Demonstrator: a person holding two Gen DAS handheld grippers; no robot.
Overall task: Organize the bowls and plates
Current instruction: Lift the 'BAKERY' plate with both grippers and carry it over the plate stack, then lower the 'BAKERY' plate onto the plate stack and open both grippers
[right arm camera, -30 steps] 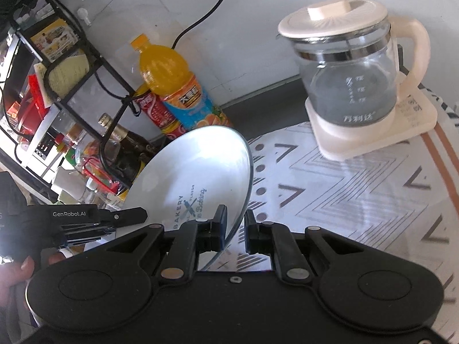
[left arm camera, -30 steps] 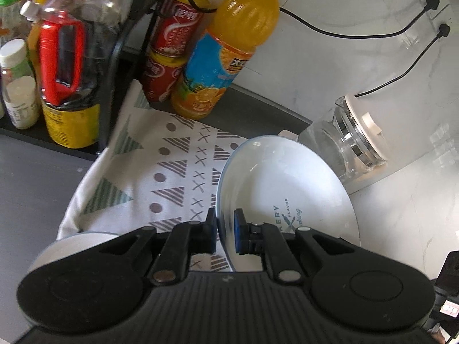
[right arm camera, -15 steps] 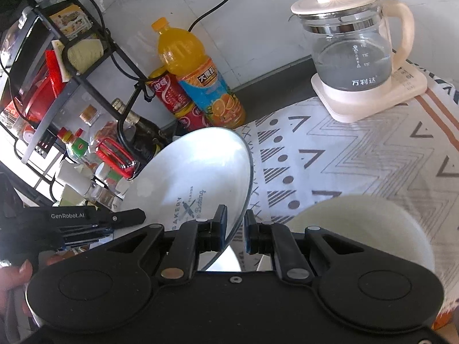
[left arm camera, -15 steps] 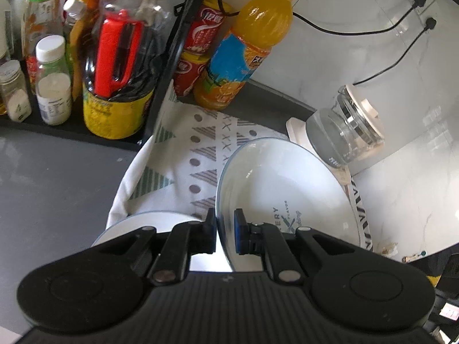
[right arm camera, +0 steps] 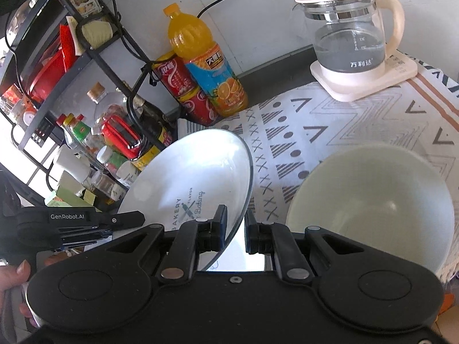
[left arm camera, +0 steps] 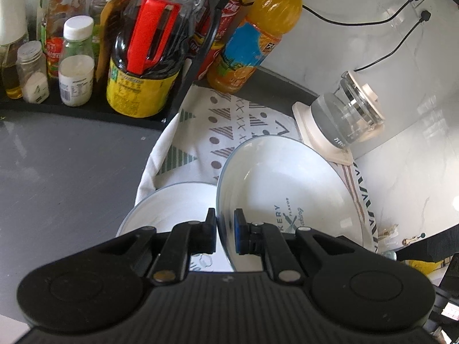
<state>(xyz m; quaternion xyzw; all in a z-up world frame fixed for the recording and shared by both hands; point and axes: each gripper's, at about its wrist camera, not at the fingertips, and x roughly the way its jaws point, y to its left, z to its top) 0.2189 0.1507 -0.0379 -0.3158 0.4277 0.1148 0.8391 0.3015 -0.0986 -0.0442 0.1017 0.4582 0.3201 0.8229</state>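
Plate-carrying is under way: both tools are clenched on opposite sides of the rim of one white round ceramic plate with grey "Bakery" lettering [left arm camera: 289,200], the left tool [left arm camera: 225,233] on one side and the right tool [right arm camera: 234,230] on the other, so the plate hangs tilted above the patterned white cloth [right arm camera: 344,120] on the grey table [left arm camera: 66,172].

Compared with a second ago, the pair has travelled away from the wall – the glass kettle with cream lid [right arm camera: 350,31] and the orange juice bottle [right arm camera: 200,57] look farther. A second white plate [left arm camera: 172,206] now shows just under the left tool, near the cloth's edge, and a pale green round bowl [right arm camera: 373,206] has appeared beside the right tool.

I judge the held plate is close to the place for stacking onto the lower plate.
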